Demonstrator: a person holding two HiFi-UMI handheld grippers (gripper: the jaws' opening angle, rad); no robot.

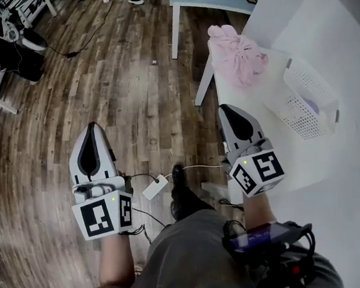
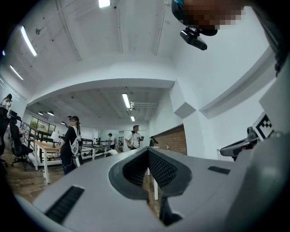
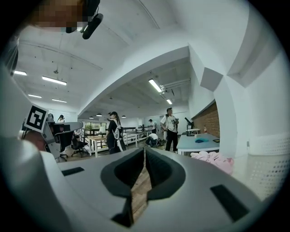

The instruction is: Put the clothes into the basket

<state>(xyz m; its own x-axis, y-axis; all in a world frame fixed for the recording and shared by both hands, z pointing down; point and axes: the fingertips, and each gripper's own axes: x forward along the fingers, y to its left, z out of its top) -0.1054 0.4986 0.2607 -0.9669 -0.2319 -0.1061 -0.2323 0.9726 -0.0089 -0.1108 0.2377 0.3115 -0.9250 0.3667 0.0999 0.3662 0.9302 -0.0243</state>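
Obs: pink garment (image 1: 240, 56) lay crumpled at the corner of the white surface (image 1: 311, 161), near but apart from the perforated white basket (image 1: 307, 102). Judged light, soft, limp, so best pinched at a raised fold atop the heap. Left tongs (image 1: 92, 128) & right tongs (image 1: 226, 110) were both pressed together, empty, approx. level, pointing fwd. Right sat nearer the garment.

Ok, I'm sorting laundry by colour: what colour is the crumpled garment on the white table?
The crumpled garment is pale pink, clearest in the head view.
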